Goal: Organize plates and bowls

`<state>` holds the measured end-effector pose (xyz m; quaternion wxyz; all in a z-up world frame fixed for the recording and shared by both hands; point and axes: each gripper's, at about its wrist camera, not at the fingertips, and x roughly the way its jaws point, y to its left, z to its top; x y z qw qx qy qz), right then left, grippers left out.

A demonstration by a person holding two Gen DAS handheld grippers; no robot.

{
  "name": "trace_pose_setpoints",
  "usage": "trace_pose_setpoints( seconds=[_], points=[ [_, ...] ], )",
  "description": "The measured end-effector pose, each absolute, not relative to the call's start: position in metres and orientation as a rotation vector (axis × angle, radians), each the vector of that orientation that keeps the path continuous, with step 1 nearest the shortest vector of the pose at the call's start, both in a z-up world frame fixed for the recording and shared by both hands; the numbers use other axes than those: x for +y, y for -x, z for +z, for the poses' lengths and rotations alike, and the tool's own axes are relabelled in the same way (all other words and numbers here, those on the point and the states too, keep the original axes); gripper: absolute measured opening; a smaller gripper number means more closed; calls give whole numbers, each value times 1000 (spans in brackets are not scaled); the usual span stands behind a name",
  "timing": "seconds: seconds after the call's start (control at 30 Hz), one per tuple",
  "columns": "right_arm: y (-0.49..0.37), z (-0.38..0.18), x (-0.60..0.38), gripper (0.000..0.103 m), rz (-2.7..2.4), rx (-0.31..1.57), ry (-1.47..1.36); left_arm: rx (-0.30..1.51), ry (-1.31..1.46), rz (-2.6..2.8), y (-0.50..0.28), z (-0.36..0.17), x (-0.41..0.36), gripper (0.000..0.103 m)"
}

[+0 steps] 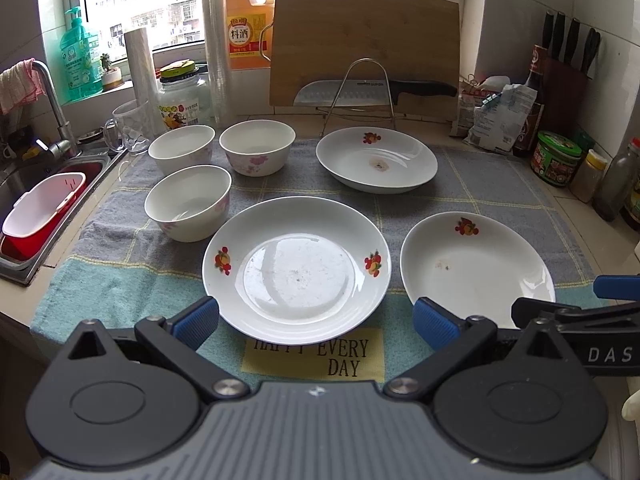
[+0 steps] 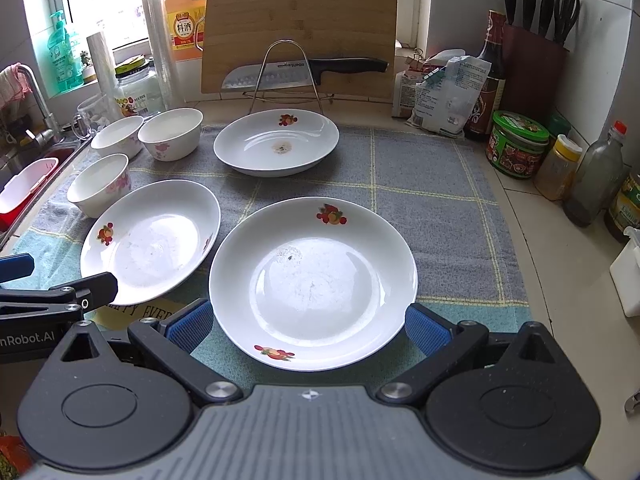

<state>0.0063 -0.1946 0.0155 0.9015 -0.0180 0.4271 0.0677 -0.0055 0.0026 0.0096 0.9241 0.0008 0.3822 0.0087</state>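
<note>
My left gripper (image 1: pixel 316 320) spread wide, empty, fingers either side of near-left plate (image 1: pixel 296 268). My right gripper (image 2: pixel 308 328) likewise wide, empty, flanking near-right plate (image 2: pixel 314 280). Third plate (image 1: pixel 376 160) farther back on checked towel (image 1: pixel 480 184); three bowls (image 1: pixel 188 200) clustered at left, near sink (image 1: pixel 24 184).

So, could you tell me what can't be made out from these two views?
- Near rim of the right plate, left wrist view: hidden behind the gripper's linkage.
- Sink, right wrist view: cut off by the left edge.
- Cloth lettering, right wrist view: mostly covered by the left plate.
- Spice jar label: too small to read.
</note>
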Motion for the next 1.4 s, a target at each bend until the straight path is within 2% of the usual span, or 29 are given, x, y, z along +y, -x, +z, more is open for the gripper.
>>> trace_pose_setpoints(
  seconds=[1.4],
  points=[
    [-8,18,-195,103,141,886,52,782,-1,25,7,16,-1,102]
  ],
)
